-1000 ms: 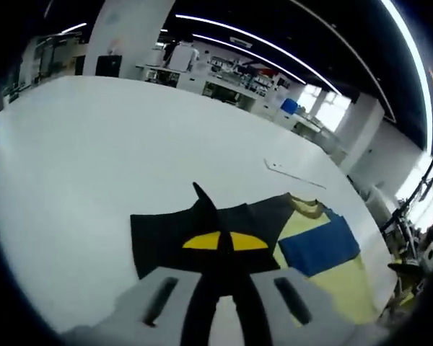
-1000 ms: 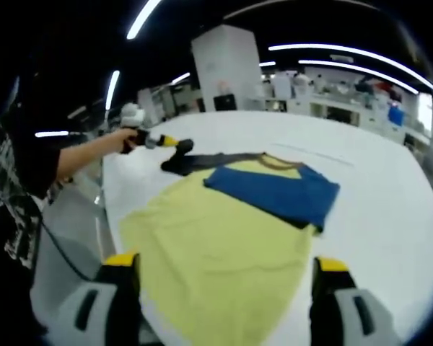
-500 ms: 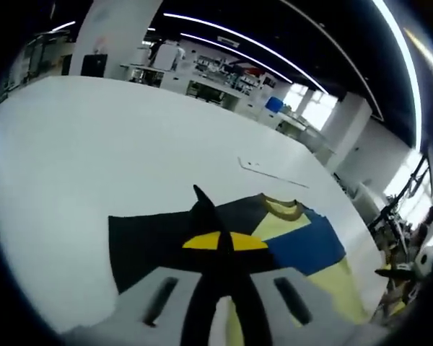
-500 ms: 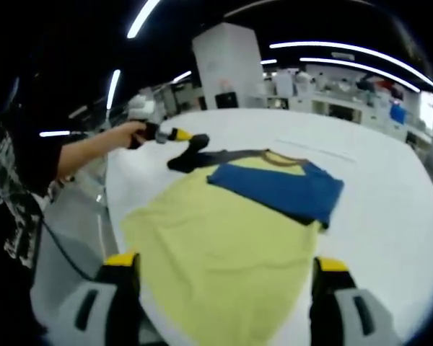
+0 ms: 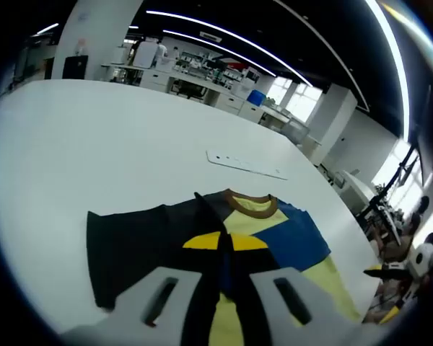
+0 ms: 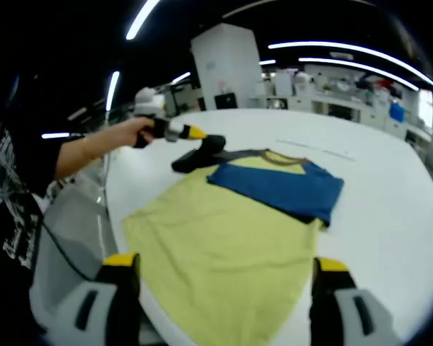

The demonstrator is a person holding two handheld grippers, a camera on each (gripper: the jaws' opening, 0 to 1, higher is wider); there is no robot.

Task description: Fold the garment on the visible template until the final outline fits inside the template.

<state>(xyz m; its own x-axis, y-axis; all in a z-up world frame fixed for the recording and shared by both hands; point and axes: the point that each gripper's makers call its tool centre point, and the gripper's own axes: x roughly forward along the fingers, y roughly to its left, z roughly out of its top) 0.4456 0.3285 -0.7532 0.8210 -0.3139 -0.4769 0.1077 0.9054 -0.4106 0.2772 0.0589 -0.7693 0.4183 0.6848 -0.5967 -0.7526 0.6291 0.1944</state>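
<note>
A yellow T-shirt (image 6: 224,231) lies flat on the white table (image 6: 390,209), its blue sleeve (image 6: 281,186) folded across the chest below the brown collar (image 6: 283,157). My left gripper (image 5: 225,241) is shut on the dark sleeve (image 5: 130,245), pinching a raised fold of it between the yellow-tipped jaws. From the right gripper view, the left gripper (image 6: 197,133) sits at the shirt's far left corner, holding the dark sleeve (image 6: 202,153) lifted. My right gripper (image 6: 225,262) stands open over the shirt's hem end with nothing between its jaws.
A person's arm (image 6: 94,148) reaches in from the left along the table's edge (image 6: 108,209). A thin white strip (image 5: 245,164) lies on the table beyond the collar. Workbenches and a white pillar (image 6: 227,68) stand far behind.
The left gripper has carried the dark sleeve to the right, toward the collar and the shirt's body. The right gripper has stayed where it was, open.
</note>
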